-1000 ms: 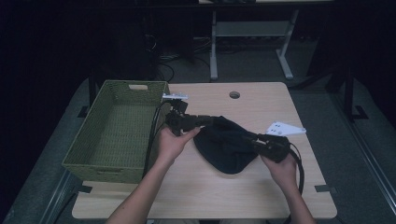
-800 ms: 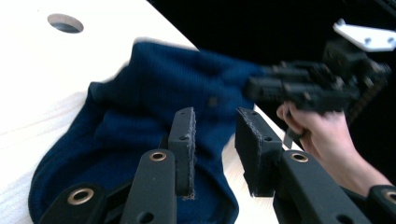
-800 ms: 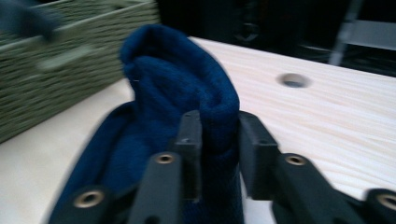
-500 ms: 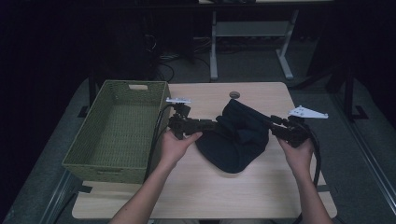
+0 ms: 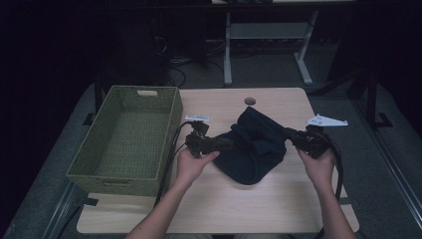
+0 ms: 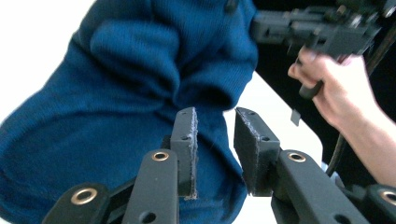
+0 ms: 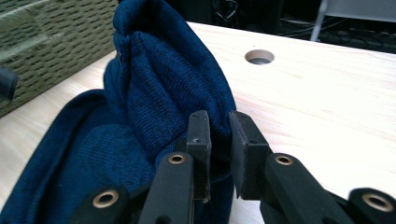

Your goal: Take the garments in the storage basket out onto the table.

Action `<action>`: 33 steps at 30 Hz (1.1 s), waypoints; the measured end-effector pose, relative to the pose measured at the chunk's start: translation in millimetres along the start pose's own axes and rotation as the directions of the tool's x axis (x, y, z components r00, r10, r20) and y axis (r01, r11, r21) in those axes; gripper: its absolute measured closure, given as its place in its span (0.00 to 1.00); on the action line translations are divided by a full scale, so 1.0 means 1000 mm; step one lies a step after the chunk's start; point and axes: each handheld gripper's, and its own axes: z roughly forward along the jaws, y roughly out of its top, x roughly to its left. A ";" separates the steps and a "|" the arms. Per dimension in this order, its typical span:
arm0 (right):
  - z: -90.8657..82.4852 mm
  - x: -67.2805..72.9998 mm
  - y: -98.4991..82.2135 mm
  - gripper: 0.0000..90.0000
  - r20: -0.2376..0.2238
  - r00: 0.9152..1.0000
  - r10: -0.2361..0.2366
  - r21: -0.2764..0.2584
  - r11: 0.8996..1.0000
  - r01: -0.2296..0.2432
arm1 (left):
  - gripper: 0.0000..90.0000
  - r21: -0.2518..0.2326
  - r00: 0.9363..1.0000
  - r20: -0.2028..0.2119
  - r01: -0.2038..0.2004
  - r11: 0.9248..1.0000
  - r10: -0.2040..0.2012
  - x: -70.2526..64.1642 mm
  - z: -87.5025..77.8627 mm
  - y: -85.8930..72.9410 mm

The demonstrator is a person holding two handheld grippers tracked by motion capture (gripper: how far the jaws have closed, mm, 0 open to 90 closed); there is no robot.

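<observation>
**Blue knit garment held at both ends over the desk**

The desk takes up the lower middle of the high view, a pale wooden top with a round hole near its far edge. On its left side stands a green woven basket, reaching from the upper left of the desk down toward the near edge.

Right of the basket, at the centre of the frame, lies the dark blue knit garment. It is bunched up, with its far part raised and folded and its near part spread flat on the desk.

The left hand-held gripper sits at the garment's left edge, just right of the basket. In the left gripper view its jaws stand a small way apart with the knit fabric behind and under them; whether the pads press on cloth cannot be told. They have just closed a little.

The right hand-held gripper is at the garment's right edge. In the right gripper view its jaws have just been closing, and a fold of the fabric sits in the narrow gap between them, pinched at the raised edge.
</observation>
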 end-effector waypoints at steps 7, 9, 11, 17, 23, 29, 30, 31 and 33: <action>-0.002 -0.014 -0.002 0.74 0.067 0.995 0.067 -0.001 0.998 -0.067 | 0.79 0.045 1.000 0.001 0.027 0.999 -0.027 0.006 0.017 -0.017; -0.003 -0.015 -0.003 0.71 0.072 0.995 0.067 0.003 0.998 -0.067 | 0.79 0.056 0.999 -0.001 0.033 0.998 -0.033 0.009 0.020 -0.020; -0.004 -0.014 -0.002 0.70 0.074 0.995 0.062 0.000 0.998 -0.062 | 0.79 0.062 0.999 -0.004 0.035 0.997 -0.034 0.009 0.021 -0.021; -0.008 -0.014 -0.001 0.70 0.063 0.996 0.061 -0.005 0.998 -0.060 | 0.79 0.078 0.999 -0.014 0.045 0.996 -0.044 0.013 0.025 -0.028; -0.005 -0.011 -0.001 0.71 0.058 0.997 0.047 0.009 0.999 -0.048 | 0.80 0.092 0.999 -0.018 0.050 0.994 -0.049 0.015 0.028 -0.032; -0.002 -0.016 -0.002 0.72 0.094 0.994 0.057 0.021 0.998 -0.060 | 0.82 0.114 0.999 -0.026 0.048 0.992 -0.046 0.014 0.031 -0.035; -0.002 -0.017 -0.003 0.72 0.096 0.994 0.061 0.020 0.998 -0.063 | 0.82 0.120 0.999 -0.027 0.047 0.992 -0.044 0.014 0.031 -0.036; -0.002 -0.018 -0.003 0.71 0.098 0.993 0.065 0.019 0.998 -0.067 | 0.82 0.125 0.999 -0.025 0.047 0.991 -0.044 0.014 0.032 -0.036; -0.002 -0.019 -0.003 0.70 0.094 0.993 0.075 0.018 0.997 -0.077 | 0.82 0.131 0.999 -0.026 0.045 0.990 -0.042 0.014 0.033 -0.038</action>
